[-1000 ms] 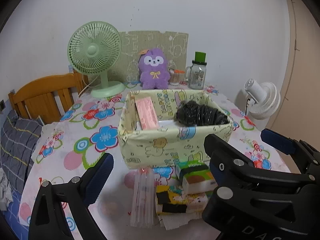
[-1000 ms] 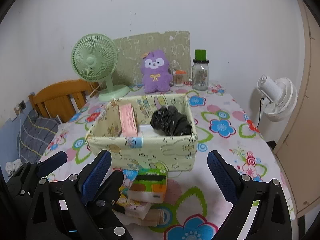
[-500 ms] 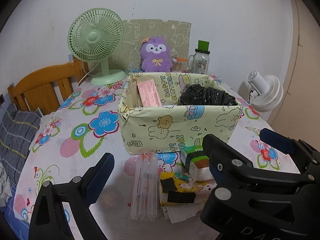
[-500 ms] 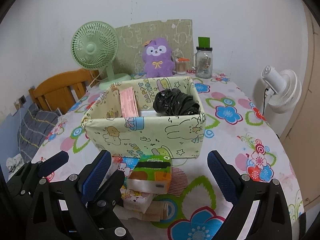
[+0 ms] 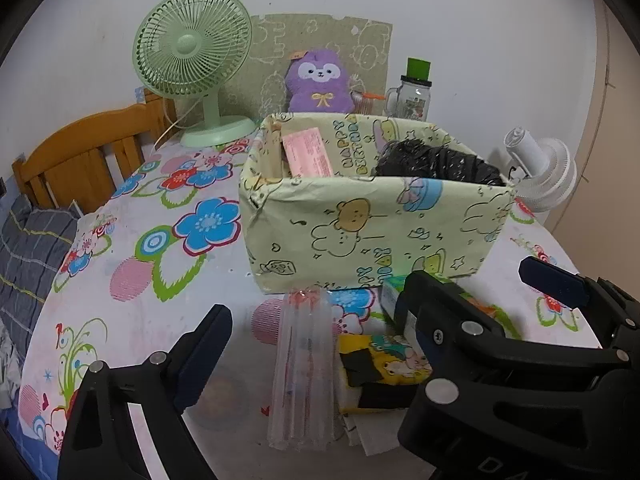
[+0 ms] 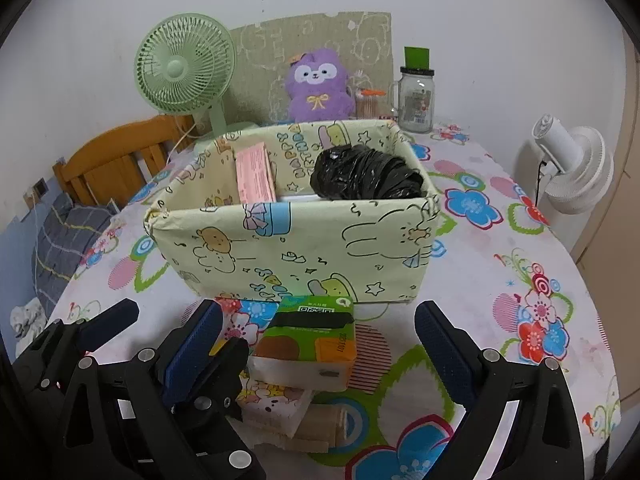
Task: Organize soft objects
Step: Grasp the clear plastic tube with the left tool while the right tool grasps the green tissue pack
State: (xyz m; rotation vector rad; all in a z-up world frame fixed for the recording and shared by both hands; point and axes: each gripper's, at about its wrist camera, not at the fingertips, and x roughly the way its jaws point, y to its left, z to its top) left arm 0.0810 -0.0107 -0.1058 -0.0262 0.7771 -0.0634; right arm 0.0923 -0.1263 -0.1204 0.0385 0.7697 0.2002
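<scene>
A pale green cartoon-print box (image 5: 360, 224) (image 6: 296, 252) stands on the flowered table and holds a pink packet (image 5: 308, 154) (image 6: 255, 178) and a black plastic bag bundle (image 5: 436, 162) (image 6: 366, 176). In front of it lie a green-orange tissue pack (image 6: 316, 340), a yellow cartoon tissue pack (image 5: 384, 360) and a clear plastic sleeve (image 5: 304, 368). My left gripper (image 5: 316, 344) is open above the sleeve and yellow pack. My right gripper (image 6: 320, 352) is open around the green-orange tissue pack, not touching it. Part of the right gripper (image 5: 500, 340) shows in the left wrist view.
A green desk fan (image 5: 192, 52) (image 6: 184, 64), a purple plush toy (image 5: 320, 84) (image 6: 318, 84) and a glass jar with green lid (image 5: 414, 88) (image 6: 416, 96) stand behind the box. A wooden chair (image 5: 80, 152) is at the left, a white fan (image 6: 572, 164) off the right edge.
Both grippers have moved lower and closer to the items in front of the box. Both remain open and nothing has been taken hold of.
</scene>
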